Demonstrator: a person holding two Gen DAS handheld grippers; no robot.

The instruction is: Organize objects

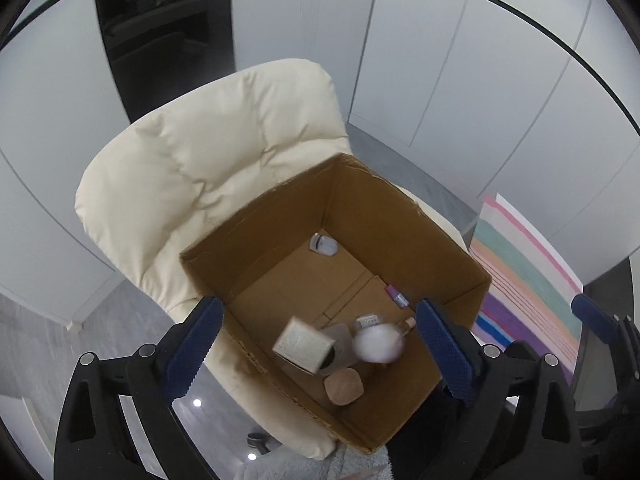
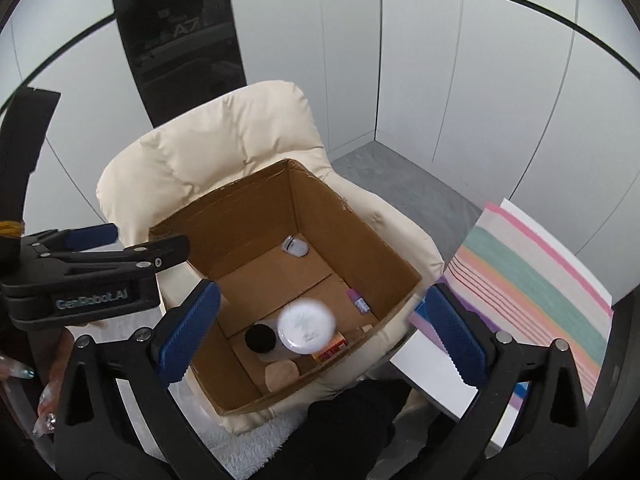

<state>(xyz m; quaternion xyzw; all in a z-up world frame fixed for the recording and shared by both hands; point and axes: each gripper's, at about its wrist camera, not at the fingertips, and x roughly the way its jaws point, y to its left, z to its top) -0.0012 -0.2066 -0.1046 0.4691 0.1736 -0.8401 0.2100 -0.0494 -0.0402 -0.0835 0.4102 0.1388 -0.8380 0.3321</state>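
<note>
Both the left gripper (image 1: 316, 344) and right gripper (image 2: 320, 334) hang jaws spread wide over the cardboard box (image 1: 400, 216) on the cream armchair (image 1: 208, 152), a blurred square box (image 1: 304, 344) and round white jar (image 2: 306, 325) at lower centre apparently dropping in.

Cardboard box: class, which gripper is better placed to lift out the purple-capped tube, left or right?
Probably right. The purple-capped tube lies by the cardboard box's right wall, the side the open right gripper hangs over. The left gripper, also open, is by the left rim.
</note>
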